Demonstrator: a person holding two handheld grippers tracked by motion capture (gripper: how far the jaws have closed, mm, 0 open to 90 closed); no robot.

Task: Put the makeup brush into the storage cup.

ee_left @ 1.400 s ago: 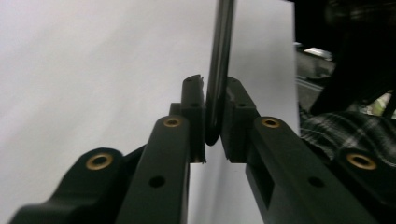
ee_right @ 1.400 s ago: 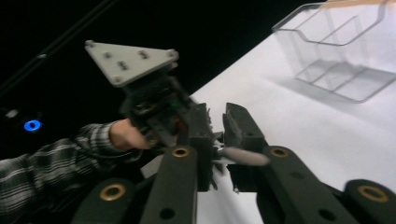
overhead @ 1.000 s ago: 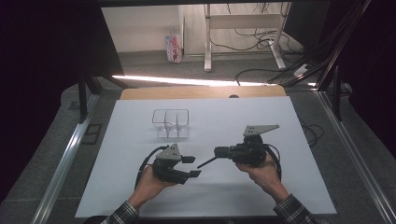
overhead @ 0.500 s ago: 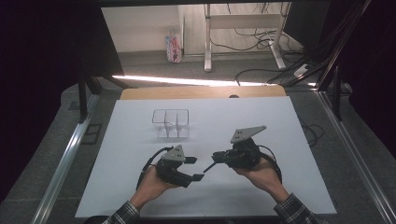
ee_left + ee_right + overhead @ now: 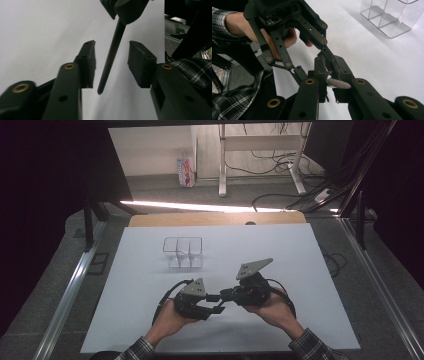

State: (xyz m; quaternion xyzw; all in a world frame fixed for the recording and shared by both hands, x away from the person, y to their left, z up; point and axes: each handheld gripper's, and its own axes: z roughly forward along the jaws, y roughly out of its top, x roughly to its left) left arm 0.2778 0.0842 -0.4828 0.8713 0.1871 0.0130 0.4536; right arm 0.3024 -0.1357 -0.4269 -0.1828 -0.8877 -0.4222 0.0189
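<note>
Where the thin black rod (image 5: 111,57) points: out of the right gripper's (image 5: 226,295) jaw tips and leftward across the table at the left gripper (image 5: 212,306), with its long axis roughly left-right in the high view.
Rod's free end: a rounded tip that sits inside the gap of the left gripper (image 5: 111,43), touching neither black pad.
Rod's held end: pinched at the tips of the right gripper (image 5: 328,60). A pale oval piece (image 5: 338,83) lies between those jaws nearer the camera, and I cannot tell whether it belongs to the rod.
Right gripper: jaws drawn together, clamped on the rod.
Left gripper: jaws spread wide, holding nothing, with one pad on each side of the rod.
Hands: the left hand (image 5: 170,320) and right hand (image 5: 275,307) hold the grippers tip to tip, near the table's near edge and about midway across it.
Surface: a white sheet-covered table (image 5: 300,270) with a bare wooden strip (image 5: 215,219) along its far edge.
Open room: bare white lies to the left, to the right and beyond the grippers.
Clear plastic divided box (image 5: 183,252): stands upright, far and slightly left of the grippers and well apart from them. It also appears at the top right of the right gripper view (image 5: 392,17).
Table edges: dark floor lies beyond the left and right sides.
</note>
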